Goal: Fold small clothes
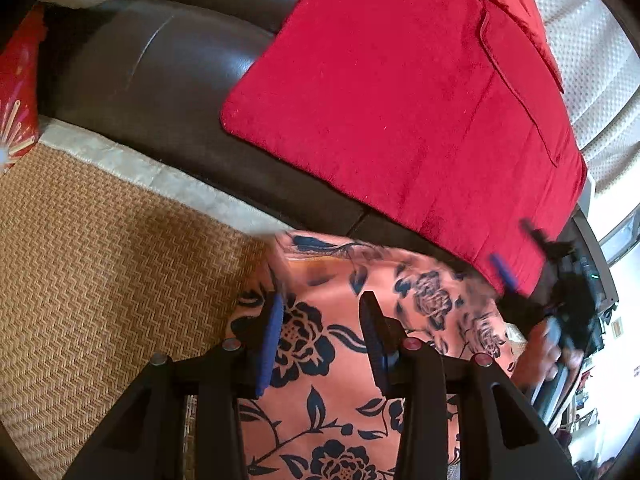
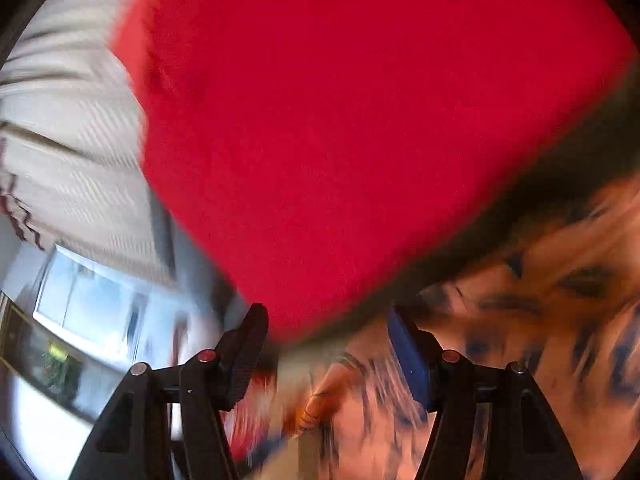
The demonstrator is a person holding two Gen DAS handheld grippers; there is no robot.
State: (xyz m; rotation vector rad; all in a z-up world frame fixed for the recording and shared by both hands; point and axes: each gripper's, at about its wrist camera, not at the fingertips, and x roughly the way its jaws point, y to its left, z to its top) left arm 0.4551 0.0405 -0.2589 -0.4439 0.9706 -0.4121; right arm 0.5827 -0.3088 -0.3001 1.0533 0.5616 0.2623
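Garment (image 1: pixel 340 360): a peach cloth printed with dark blue roses, lying low and near in the left wrist view, partly over a woven straw mat (image 1: pixel 100 280) and running up to the front edge of a dark leather sofa (image 1: pixel 160 92). A red folded blanket (image 1: pixel 400 100) sits on the sofa seat just behind it, apart from the floral cloth.

Step in hand, by my reading: picking up or spreading the floral piece before the first fold; no fold line is visible yet.

Left gripper (image 1: pixel 324 340) hangs over the cloth, jaws partly apart. Cloth shows through the gap; I cannot tell whether the fingertips touch it. Nothing is pinched.

Right gripper (image 2: pixel 328 344) appears heavily blurred in its own view, jaws standing fairly wide, with red blanket and floral cloth smeared beyond them. From the left wrist view it shows at the cloth's far right edge (image 1: pixel 520 264), a hand (image 1: pixel 548 356) behind it. No cloth is clearly between its pads.

Next move likely calls for each gripper to find a corner or hem, close on a single layer, then lift together so the cloth hangs flat. Risk: grabbing doubled fabric.
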